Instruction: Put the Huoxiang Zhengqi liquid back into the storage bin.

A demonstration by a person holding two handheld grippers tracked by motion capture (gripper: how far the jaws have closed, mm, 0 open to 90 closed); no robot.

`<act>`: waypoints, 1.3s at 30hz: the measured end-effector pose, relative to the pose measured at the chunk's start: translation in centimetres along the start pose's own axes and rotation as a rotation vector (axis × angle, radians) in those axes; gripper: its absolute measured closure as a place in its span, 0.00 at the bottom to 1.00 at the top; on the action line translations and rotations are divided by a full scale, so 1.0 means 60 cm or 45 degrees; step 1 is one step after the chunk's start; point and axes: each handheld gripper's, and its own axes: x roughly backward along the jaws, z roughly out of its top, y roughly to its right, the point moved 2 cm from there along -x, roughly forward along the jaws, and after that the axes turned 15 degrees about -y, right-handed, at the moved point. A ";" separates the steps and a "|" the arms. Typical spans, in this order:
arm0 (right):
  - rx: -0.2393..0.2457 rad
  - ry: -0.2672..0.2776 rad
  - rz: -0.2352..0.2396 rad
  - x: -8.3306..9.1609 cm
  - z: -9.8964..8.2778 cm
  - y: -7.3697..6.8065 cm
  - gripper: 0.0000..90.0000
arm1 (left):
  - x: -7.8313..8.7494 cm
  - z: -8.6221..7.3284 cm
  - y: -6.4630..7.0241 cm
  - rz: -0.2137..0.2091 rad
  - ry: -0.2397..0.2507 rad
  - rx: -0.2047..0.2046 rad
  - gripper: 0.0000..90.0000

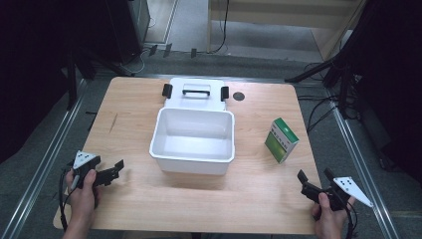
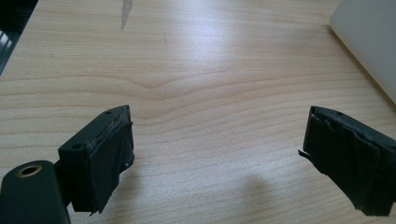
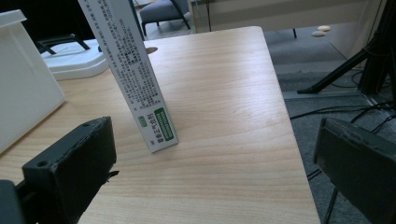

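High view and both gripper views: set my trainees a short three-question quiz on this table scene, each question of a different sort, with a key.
1. True or false: the white bin has something inside it.
2. Which gripper is nearer the green and white box? A) left gripper B) right gripper
3. Fill in: the bin's lid lies on the table just ____ the bin, on the side far from the person.

Key: 1 false, it looks empty; 2 B; 3 behind. Both grippers stand open, with nothing between their jaws.
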 end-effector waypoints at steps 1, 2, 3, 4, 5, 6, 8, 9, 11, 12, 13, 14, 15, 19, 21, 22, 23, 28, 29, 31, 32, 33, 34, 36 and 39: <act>-0.003 0.001 -0.005 -0.001 0.000 0.000 0.00 | 0.000 0.000 0.000 -0.002 0.001 0.001 0.10; 0.004 0.002 -0.007 -0.001 0.000 0.000 0.00 | 0.000 0.000 0.000 -0.002 0.001 0.001 0.10; 0.010 -0.002 -0.008 -0.002 0.000 -0.001 0.00 | 0.000 0.000 0.000 -0.002 -0.002 -0.001 0.10; 0.020 -0.004 -0.007 -0.002 0.000 -0.002 0.00 | 0.000 0.000 0.000 -0.001 -0.003 -0.002 0.10; 0.022 -0.008 -0.010 -0.002 0.000 -0.004 0.00 | 0.000 0.000 0.000 -0.001 -0.003 -0.003 0.10; 0.027 -0.012 -0.012 -0.002 0.000 -0.004 0.00 | 0.000 0.000 0.000 0.000 -0.003 -0.003 0.10; 0.035 -0.024 -0.001 -0.002 0.001 -0.005 0.00 | 0.000 0.000 0.000 0.002 -0.001 -0.001 0.10; 0.045 -0.030 0.000 -0.002 0.001 -0.007 0.00 | 0.000 0.000 0.000 0.002 -0.001 0.000 0.10; 0.062 -0.043 0.008 -0.002 0.002 -0.010 0.00 | 0.000 0.000 0.000 0.004 0.000 -0.001 0.10; 0.073 -0.043 0.014 -0.002 0.004 -0.010 0.00 | 0.000 0.000 0.001 0.005 0.000 -0.001 0.10; 0.075 -0.042 0.018 -0.001 0.005 -0.011 0.00 | 0.000 0.000 0.001 0.007 0.000 -0.001 0.10; 0.066 -0.042 0.026 -0.001 0.006 -0.012 0.00 | 0.000 0.000 0.001 0.008 -0.005 -0.004 0.10; 0.070 -0.043 0.029 0.001 0.006 -0.012 0.00 | 0.000 0.000 0.001 0.007 -0.003 -0.004 0.10; 0.081 -0.052 0.020 0.004 0.009 -0.014 0.00 | 0.000 0.000 0.001 -0.001 -0.002 -0.002 0.10; 0.080 -0.053 0.017 0.003 0.011 -0.016 0.00 | 0.000 0.000 0.000 -0.004 0.000 -0.002 0.10; 0.078 -0.051 0.014 0.003 0.013 -0.018 0.00 | 0.000 0.000 0.000 -0.006 0.002 -0.001 0.10; 0.077 -0.048 0.013 0.003 0.015 -0.020 0.00 | 0.000 0.000 0.000 -0.007 0.003 0.000 0.10; 0.109 -0.076 -0.028 0.008 0.027 -0.033 0.00 | 0.000 0.000 0.000 -0.007 0.001 0.001 0.10; 0.109 -0.076 -0.028 0.008 0.027 -0.033 0.00 | 0.000 0.000 0.000 -0.006 0.001 0.001 0.10; 0.130 -0.112 -0.040 0.009 0.035 -0.037 0.00 | 0.000 0.000 0.000 -0.007 0.001 0.002 0.10; 0.135 -0.117 -0.039 0.010 0.038 -0.038 0.00 | 0.000 0.000 0.000 -0.007 0.000 0.002 0.10; 0.140 -0.125 -0.041 0.011 0.040 -0.038 0.00 | 0.000 0.000 0.000 -0.007 0.000 0.002 0.10; 0.144 -0.129 -0.044 0.012 0.043 -0.039 0.00 | 0.000 0.000 0.000 -0.008 0.000 0.002 0.10; 0.150 -0.126 -0.043 0.015 0.047 -0.038 0.00 | 0.000 0.000 -0.001 -0.009 0.000 0.002 0.10; 0.164 -0.131 -0.047 0.018 0.052 -0.037 0.00 | 0.000 0.000 0.000 -0.008 0.001 0.002 0.10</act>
